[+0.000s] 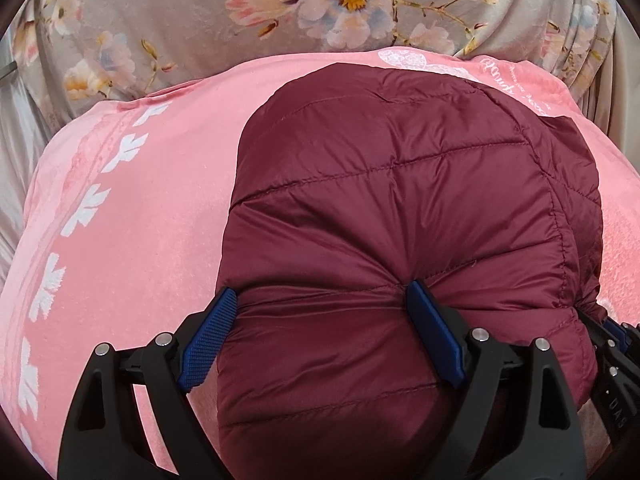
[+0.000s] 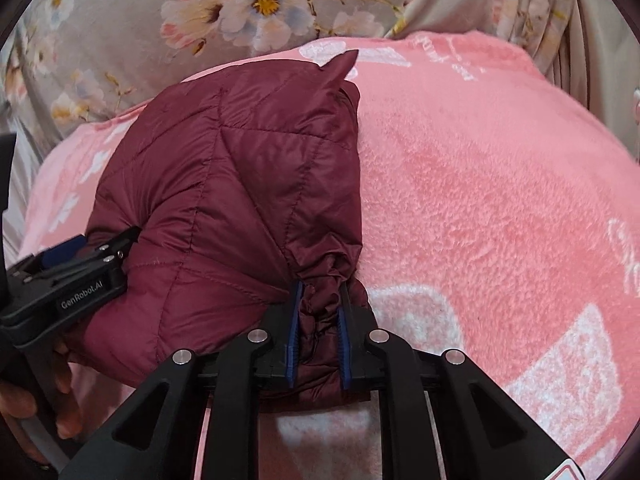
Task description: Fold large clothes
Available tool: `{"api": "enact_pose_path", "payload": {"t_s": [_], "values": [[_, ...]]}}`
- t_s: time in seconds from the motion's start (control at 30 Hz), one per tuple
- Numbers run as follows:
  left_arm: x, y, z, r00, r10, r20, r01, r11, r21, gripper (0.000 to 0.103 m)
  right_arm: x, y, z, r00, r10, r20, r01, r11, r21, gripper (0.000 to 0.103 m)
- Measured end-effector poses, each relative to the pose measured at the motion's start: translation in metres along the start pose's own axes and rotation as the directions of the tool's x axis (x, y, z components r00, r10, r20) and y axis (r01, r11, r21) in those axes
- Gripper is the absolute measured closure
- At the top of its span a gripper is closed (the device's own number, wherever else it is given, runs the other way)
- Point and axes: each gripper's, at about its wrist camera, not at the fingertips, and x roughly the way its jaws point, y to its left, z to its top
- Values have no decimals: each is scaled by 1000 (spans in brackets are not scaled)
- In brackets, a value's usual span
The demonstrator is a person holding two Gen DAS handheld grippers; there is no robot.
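Observation:
A maroon quilted puffer jacket (image 1: 400, 208) lies bundled on a pink blanket (image 1: 132, 216). My left gripper (image 1: 320, 300) has its jaws wide apart with the jacket's near edge bulging between the blue pads (image 1: 208, 336), both pressing into the fabric. In the right wrist view the jacket (image 2: 240, 184) sits left of centre. My right gripper (image 2: 318, 312) is shut on the jacket's gathered right edge. The left gripper (image 2: 68, 276) shows at the left of that view against the jacket.
The pink blanket (image 2: 500, 200) with white prints covers the surface to the right. A grey floral sheet (image 1: 180, 12) lies beyond it, also in the right wrist view (image 2: 120, 20). A hand (image 2: 36, 404) holds the left gripper's handle.

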Motion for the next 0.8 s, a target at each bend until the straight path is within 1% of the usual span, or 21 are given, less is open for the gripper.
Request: {"api": "enact_pose_path", "payload": {"t_s": [0.13,0.23,0.33,0.37,0.4,0.43,0.47,0.5,0.53,0.57,0.6,0.63,0.7,0.73,0.77,0.8], "values": [[0,-2,-1,1000,10,15,-10,1000,7,18,-1,-13,1,998,62,-3,-61,997,45,90],[0,-5,-3,999,18,28,-19,1000,13,18,-2,-18,1,996,90,-2,-90,994,65,90],[0,-4,-3,1000,10,20,-10,1000,12,18,-4,-20,4,992,125,-13,-124,989,76,89],[-1,-3,-3,1000,2,12,-2,1000,11,18,-6,-23,5,990,139,-26,-137,988,75,88],[-3,1,-2,1000,-23,-6,23,1000,3,17,-9,-26,7,986,158,-48,-154,985,78,87],[-6,5,-3,999,-41,-20,41,999,-8,15,-12,-30,7,983,174,-63,-168,982,87,84],[-9,13,-4,996,-73,-48,71,997,-36,12,-16,-34,7,979,190,-81,-181,978,105,79],[-11,23,-6,990,-122,-72,117,990,-78,12,-22,-39,7,978,183,-99,-169,977,128,73],[-15,38,-9,975,-202,-92,187,971,-148,12,-27,-42,9,980,170,-108,-153,977,151,56],[-16,45,-11,967,-238,-96,217,958,-186,12,-33,-47,12,980,172,-104,-152,972,179,50],[-18,56,-12,955,-282,-94,253,937,-240,12,-39,-51,18,976,199,-85,-179,964,198,50],[-18,66,-11,949,-303,-89,268,922,-281,12,-43,-53,24,974,216,-67,-198,957,211,50],[-16,81,-3,940,-332,-73,288,892,-348,11,-45,-57,42,972,235,-19,-224,946,234,41],[-11,89,4,930,-363,-59,313,865,-393,9,-42,-57,49,971,238,-3,-231,943,241,33],[-7,93,8,922,-385,-50,330,845,-421,7,-36,-57,56,970,244,3,-237,940,244,28],[-1,96,13,909,-416,-40,355,819,-452,7,-28,-57,62,968,252,-6,-242,938,248,27]]}}
